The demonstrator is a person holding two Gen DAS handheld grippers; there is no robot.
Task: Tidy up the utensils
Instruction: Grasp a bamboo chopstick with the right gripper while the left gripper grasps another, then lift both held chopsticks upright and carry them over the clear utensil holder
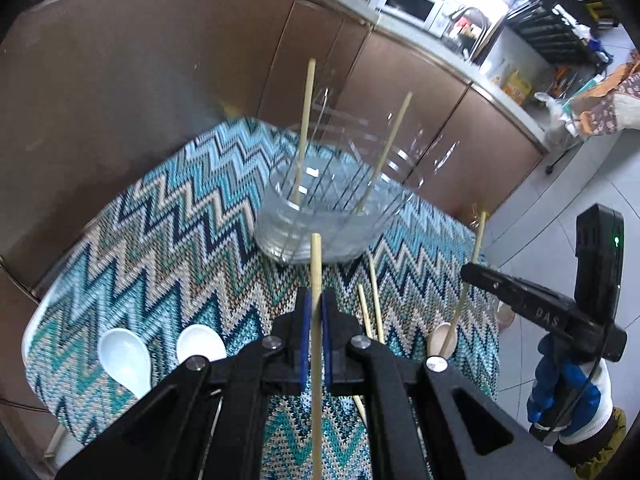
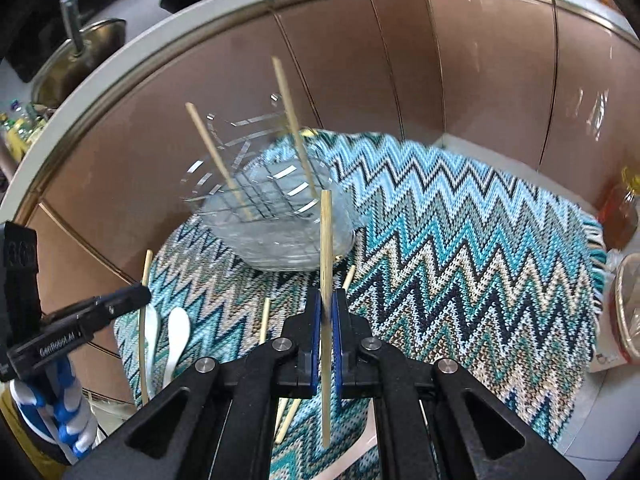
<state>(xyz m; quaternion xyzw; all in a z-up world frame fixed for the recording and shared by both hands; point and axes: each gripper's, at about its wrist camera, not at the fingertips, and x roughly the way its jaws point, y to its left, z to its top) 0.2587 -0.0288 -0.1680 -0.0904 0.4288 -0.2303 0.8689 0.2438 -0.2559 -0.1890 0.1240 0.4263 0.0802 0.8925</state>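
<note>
The left gripper [image 1: 316,312] is clamped on a wooden chopstick [image 1: 316,264] that runs straight along its fingers, tip pointing toward the clear glass holder [image 1: 332,216]. The right gripper [image 2: 326,316] pinches another chopstick [image 2: 326,240] the same way. Two chopsticks [image 1: 302,132] already stand tilted in the holder, which looks blurred. White spoons [image 1: 124,356] lie on the zigzag cloth [image 1: 160,240] covering the desk.

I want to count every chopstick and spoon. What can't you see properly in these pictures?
- Left view: the left hand-held gripper covers the handles of the white spoons and the lower ends of the loose chopsticks.
- Both views: the glass holder is blurred, so its compartments are unclear.
- Right view: the right hand-held gripper covers the cloth beneath it.
</note>
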